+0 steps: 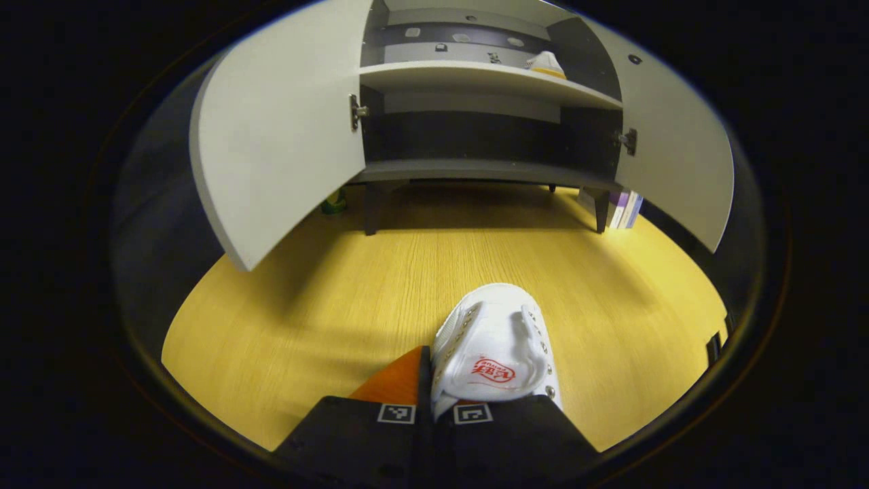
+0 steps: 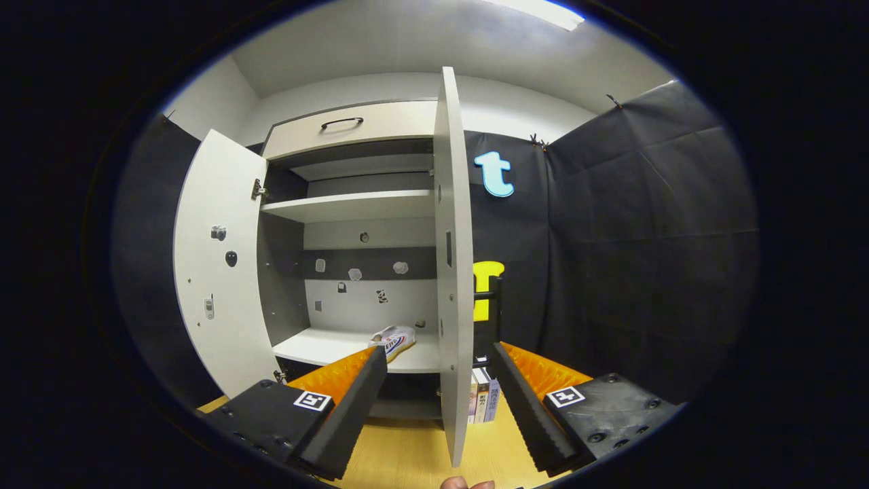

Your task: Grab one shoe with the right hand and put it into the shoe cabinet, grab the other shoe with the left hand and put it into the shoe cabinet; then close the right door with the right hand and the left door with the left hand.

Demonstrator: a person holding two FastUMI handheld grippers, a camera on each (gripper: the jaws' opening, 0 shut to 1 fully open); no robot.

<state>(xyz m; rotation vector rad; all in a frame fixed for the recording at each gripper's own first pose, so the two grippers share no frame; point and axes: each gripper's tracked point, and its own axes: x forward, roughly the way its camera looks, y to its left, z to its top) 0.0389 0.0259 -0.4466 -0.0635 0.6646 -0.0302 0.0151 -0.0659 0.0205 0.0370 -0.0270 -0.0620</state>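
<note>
A: Yellow wood-grain floor (image 1: 380,272) runs up to the cabinet (image 1: 475,170) at the top of the left gripper view, both doors swung wide.

B: And one shoe's home already! See it on the shelf (image 1: 475,78), upper right of centre, a white shoe (image 1: 546,64) sitting inside.

A: The right gripper view has it too, low centre, just beside the right door (image 2: 451,272).

B: Second shoe (image 1: 499,346) is at bottom centre of the left gripper view. The left hand-held gripper (image 1: 432,411) is clamped narrow on its near edge, I'd say gripping it, well short of the cabinet.

A: So roughly a third done by my reckoning. Shoe two has to go in, then both doors.

B: Right hand-held gripper (image 2: 441,380) is spread wide, empty, with the door edge standing between its fingers but farther off.

A: Black cloth wall (image 2: 631,238) at right, books (image 2: 482,401) by the cabinet's foot. Left door (image 1: 285,136) hangs open at upper left.
</note>
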